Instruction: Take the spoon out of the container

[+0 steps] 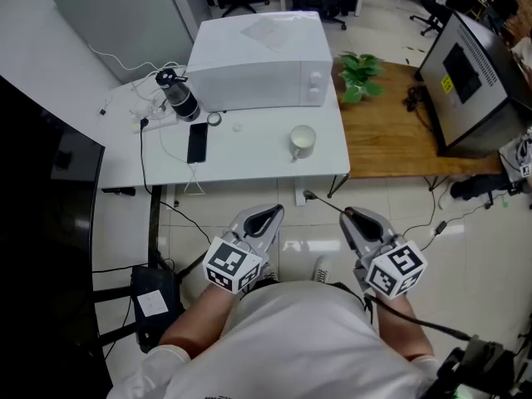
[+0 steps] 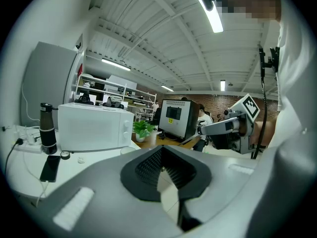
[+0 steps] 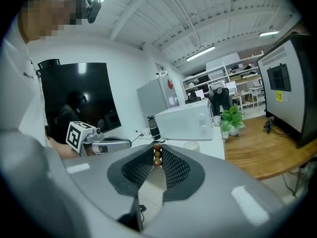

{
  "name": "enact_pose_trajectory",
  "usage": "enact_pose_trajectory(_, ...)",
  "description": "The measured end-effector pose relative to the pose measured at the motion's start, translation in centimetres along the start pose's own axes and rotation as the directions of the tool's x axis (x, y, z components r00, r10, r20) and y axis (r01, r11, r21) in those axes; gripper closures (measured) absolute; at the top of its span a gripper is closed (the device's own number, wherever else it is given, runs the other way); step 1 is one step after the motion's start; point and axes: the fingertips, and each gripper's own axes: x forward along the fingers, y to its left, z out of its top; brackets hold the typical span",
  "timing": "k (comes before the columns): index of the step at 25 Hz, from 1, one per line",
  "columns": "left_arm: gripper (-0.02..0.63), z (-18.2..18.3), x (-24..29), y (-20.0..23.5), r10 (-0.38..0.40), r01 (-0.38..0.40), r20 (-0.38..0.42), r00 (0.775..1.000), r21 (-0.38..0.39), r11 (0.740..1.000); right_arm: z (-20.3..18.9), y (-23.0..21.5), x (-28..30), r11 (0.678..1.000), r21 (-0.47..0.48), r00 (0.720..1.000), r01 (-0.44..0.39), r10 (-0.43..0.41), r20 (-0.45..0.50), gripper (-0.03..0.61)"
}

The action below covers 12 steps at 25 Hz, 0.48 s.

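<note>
The right tongs [image 1: 356, 216] are closing at their tips on a brown beaded piece [image 3: 157, 152] (three small beads stacked upright between the mesh pads), most likely the spoon's handle end, though I cannot tell for certain. If so, the spoon is sitting at this pair's tips, already out of the container and well apart from it. In the head view a thin dark rod [image 1: 324, 204] is running ahead and to the left of those tips; whether it belongs to the beaded piece or is lying on the floor is unclear. The left tongs [image 1: 268, 216] are pressing tip to tip with nothing between them, waiting just beside the right pair, both tucked near the person's body over open floor. The white cup [image 1: 302, 140] is standing ahead of both pairs, between their lines, near the front edge of the white table [image 1: 249, 160]; no spoon is showing in it. That edge spot is keeping the cup easy to reach from here. Beyond it the microwave [image 1: 259, 61] is walling off the back, so room for moving is lying in front and above. Further left of the left pair a phone [image 1: 197, 142] and a dark bottle [image 1: 177, 94] are sitting among cables — worth avoiding. To the right, a wooden table [image 1: 391, 144] is abutting the white one.
</note>
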Motion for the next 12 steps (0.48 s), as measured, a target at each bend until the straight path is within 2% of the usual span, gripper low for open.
enact_pose_trajectory(12,0.609,0.16,0.12,0.12,-0.001,0.001,0.003,1.000,0.009,1.000,-0.02,0.08,0.02,1.000,-0.001,1.000,0.002,-0.002,0.000,0.523)
